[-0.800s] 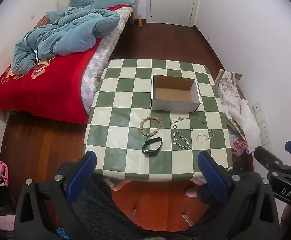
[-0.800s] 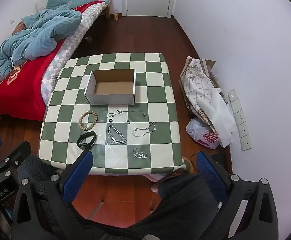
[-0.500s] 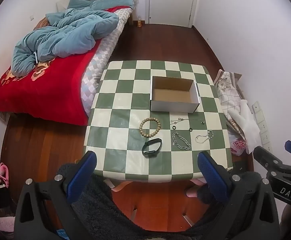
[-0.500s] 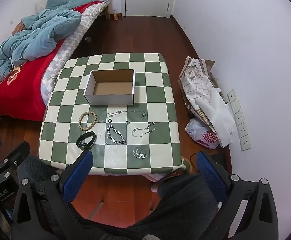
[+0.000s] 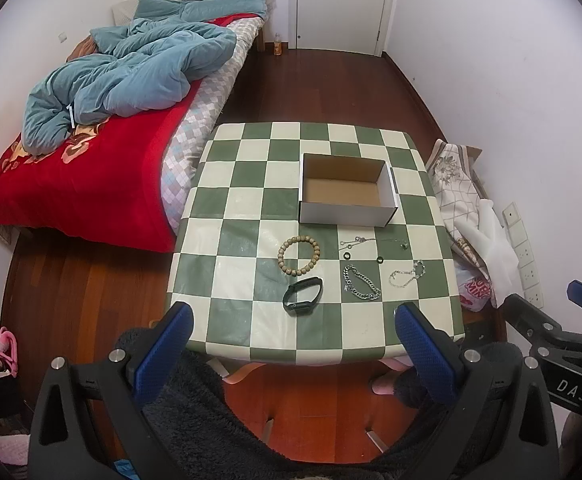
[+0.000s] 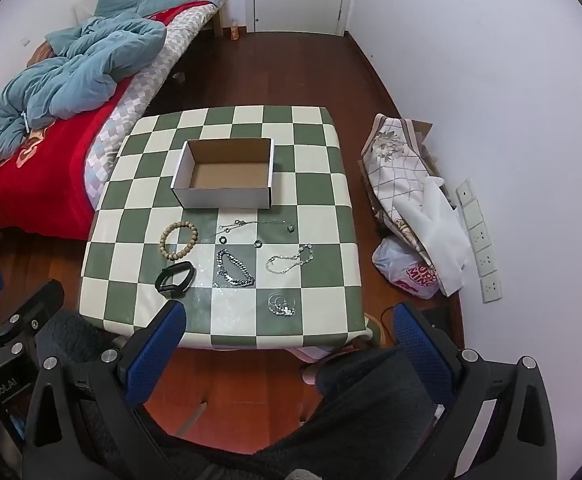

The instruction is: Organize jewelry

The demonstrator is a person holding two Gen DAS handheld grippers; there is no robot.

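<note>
Green-and-cream checkered table (image 5: 251, 216) stands on dark reddish wood floor (image 5: 331, 76). Beside it, a bed with red blanket (image 5: 71, 184) carries a rumpled teal quilt (image 5: 131, 76). White closed door (image 5: 343, 0) behind. Patterned fabric bag (image 6: 399, 168) and white plastic bag with red print (image 6: 411, 272) lie against the wall.

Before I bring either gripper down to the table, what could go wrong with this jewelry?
The thin necklace and two small black rings lie close together; closing on one may drag the others. The silver hoop cluster sits near the table's front edge and could be knocked off. Both the left gripper and the right gripper are open and empty.
</note>
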